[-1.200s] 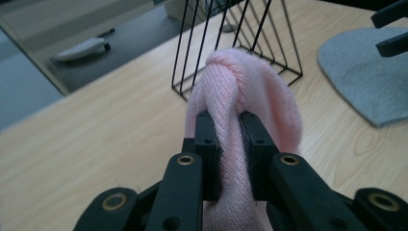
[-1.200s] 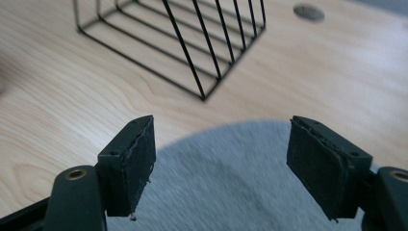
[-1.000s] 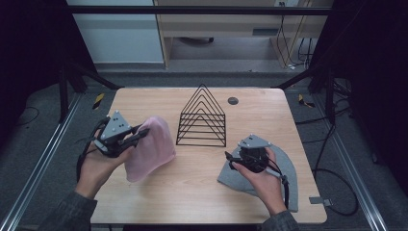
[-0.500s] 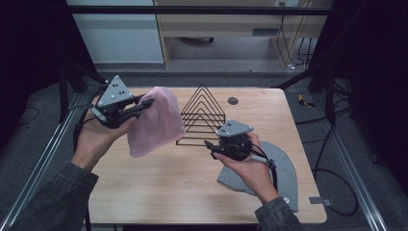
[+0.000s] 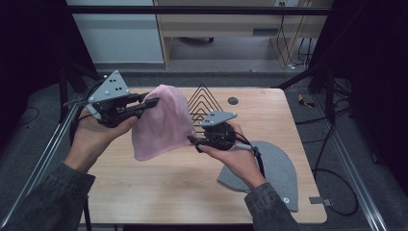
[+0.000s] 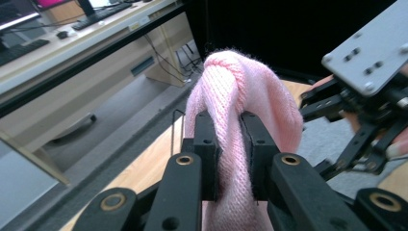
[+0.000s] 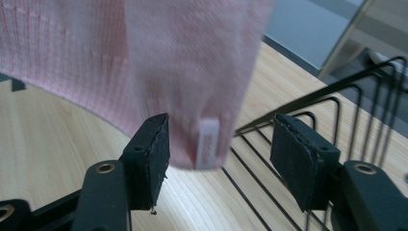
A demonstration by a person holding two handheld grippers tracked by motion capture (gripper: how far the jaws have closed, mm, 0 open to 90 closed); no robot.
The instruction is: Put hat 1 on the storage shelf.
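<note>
Left gripper (image 5: 153,102) fingers clamp pink hat (image 5: 161,122), lifting it off tabletop (image 5: 159,187); right gripper (image 7: 219,161) fingers, just closing, spread around hem, not pinching, probably to stretch it over rack (image 5: 204,98).

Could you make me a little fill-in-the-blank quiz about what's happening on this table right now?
1. The left gripper is clamped on a knitted hat whose colour is ____.
2. The jaws of the right gripper stand ____, with the hat's hem and small label between them.
3. The hat lying flat on the wooden table, by the person's right forearm, is ____ in colour.
4. Behind the lifted hat stands a black wire ____.

Missing words: pink; open; grey; rack
</note>
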